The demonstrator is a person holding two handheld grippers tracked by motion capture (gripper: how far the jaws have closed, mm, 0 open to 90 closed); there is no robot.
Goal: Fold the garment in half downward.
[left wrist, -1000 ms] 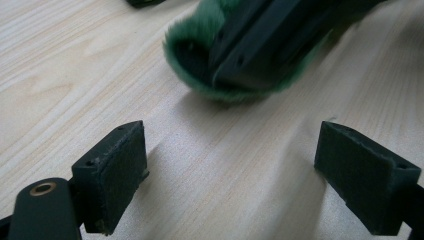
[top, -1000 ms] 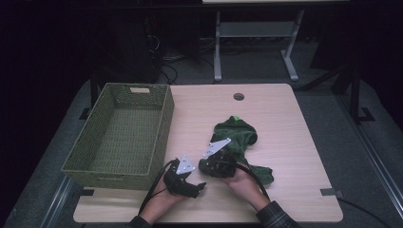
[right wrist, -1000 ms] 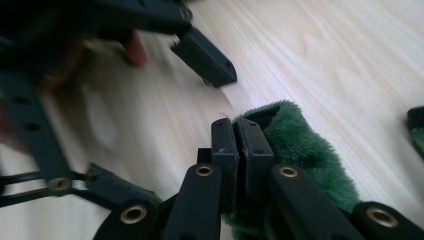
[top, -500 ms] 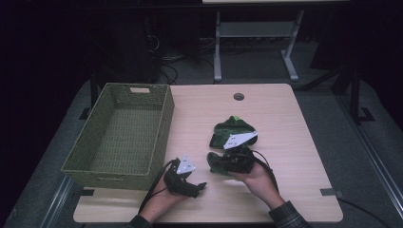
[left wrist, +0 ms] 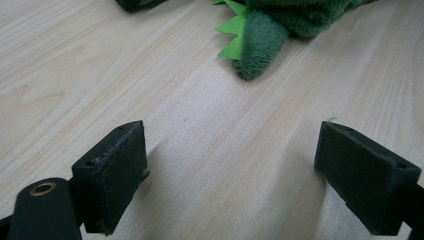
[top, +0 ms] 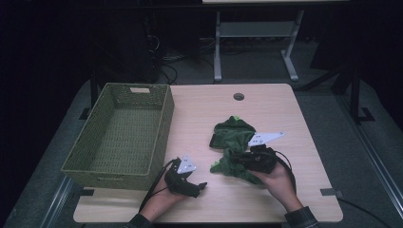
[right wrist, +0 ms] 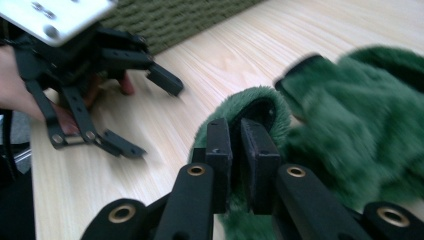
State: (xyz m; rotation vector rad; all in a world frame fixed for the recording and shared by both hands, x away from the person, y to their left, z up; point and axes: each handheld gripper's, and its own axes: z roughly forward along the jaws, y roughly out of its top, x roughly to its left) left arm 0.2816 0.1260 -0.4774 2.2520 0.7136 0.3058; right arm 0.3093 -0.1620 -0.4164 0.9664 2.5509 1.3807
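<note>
Green plush dinosaur toy (top: 231, 142), half hidden, is pinched by right gripper (right wrist: 243, 150); left gripper (left wrist: 230, 170) fingers spread above the worktop (top: 266, 114).

Table (top: 266, 109); basket (top: 121, 137); plush (top: 233, 137)

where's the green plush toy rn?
High view: green plush toy lies on the table right of the wicker basket, its near end pinched by the right gripper.
</note>
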